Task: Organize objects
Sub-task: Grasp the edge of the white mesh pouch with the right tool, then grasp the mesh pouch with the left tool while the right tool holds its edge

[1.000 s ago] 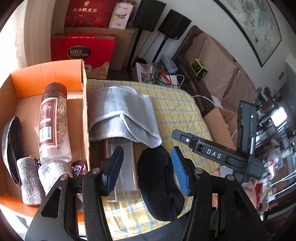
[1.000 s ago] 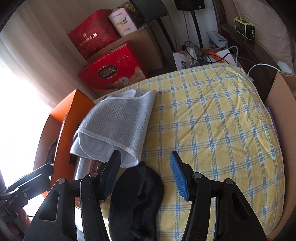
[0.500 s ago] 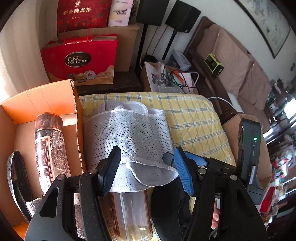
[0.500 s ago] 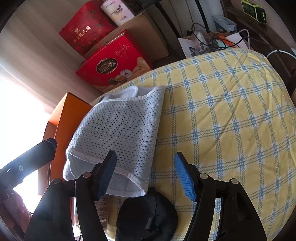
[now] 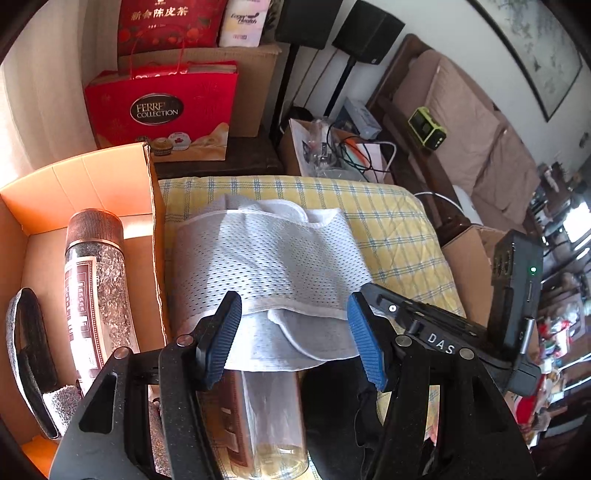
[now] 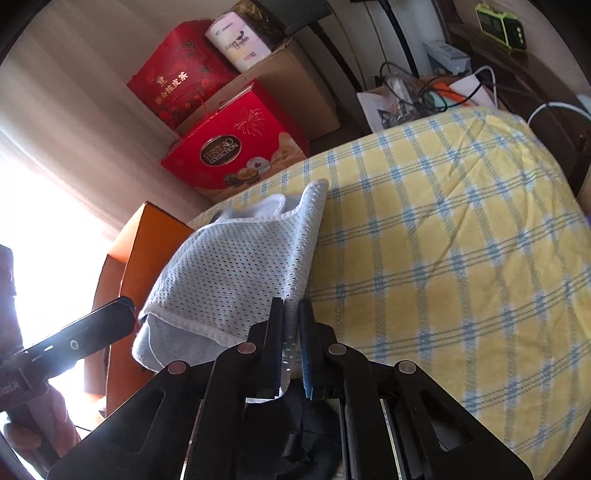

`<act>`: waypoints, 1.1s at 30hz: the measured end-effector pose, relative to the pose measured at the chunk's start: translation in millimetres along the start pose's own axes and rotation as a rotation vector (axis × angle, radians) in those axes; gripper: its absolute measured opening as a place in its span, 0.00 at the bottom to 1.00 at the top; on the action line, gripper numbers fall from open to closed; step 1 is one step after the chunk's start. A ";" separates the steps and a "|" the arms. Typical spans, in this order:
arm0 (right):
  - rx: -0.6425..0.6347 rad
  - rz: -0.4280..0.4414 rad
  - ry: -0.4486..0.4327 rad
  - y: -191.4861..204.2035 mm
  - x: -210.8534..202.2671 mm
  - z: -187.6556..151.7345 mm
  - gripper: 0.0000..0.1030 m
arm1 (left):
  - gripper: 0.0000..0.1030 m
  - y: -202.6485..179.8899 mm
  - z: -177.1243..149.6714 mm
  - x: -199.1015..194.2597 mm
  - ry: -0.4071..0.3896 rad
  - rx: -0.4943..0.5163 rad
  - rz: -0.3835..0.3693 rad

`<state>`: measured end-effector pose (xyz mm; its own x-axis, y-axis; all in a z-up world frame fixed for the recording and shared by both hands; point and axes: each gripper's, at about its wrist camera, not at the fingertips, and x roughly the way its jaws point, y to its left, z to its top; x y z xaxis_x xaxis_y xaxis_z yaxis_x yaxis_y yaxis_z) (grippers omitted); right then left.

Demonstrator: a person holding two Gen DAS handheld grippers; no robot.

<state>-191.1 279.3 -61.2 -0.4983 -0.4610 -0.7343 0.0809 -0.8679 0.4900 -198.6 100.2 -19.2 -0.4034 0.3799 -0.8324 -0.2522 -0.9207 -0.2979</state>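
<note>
The right gripper (image 6: 291, 325) clamps the near edge of the pale grey mesh cloth (image 6: 236, 269) at lower centre. The left gripper (image 5: 293, 332) is half open, its fingers straddling that cloth's hem without touching it.

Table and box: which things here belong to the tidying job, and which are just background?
Job: mesh cloth pinched by right tool; clear jar; black pouch; cardboard box; bottle.

Background: red gift bag; speakers; sofa.

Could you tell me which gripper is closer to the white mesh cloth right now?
Right. The right gripper is shut on the white mesh cloth's edge; the left gripper hovers open over its near end.
</note>
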 end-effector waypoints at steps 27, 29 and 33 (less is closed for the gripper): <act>-0.122 -0.362 -0.068 -65.0 -86.0 -52.7 0.06 | 0.61 -68.3 1.8 79.1 0.183 0.045 -0.062; -0.131 -0.392 -0.066 -68.7 -86.2 -55.4 0.06 | 0.61 -70.4 -3.0 85.9 0.201 0.050 -0.064; -0.111 -0.423 -0.053 -83.0 -88.2 -60.3 0.06 | 0.61 -77.6 -11.8 96.2 0.220 0.078 -0.051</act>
<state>-101.8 380.8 -65.5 -0.5513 -0.0531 -0.8326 -0.0489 -0.9942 0.0958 -207.4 207.1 -81.7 -0.1892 0.3890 -0.9016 -0.3376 -0.8880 -0.3123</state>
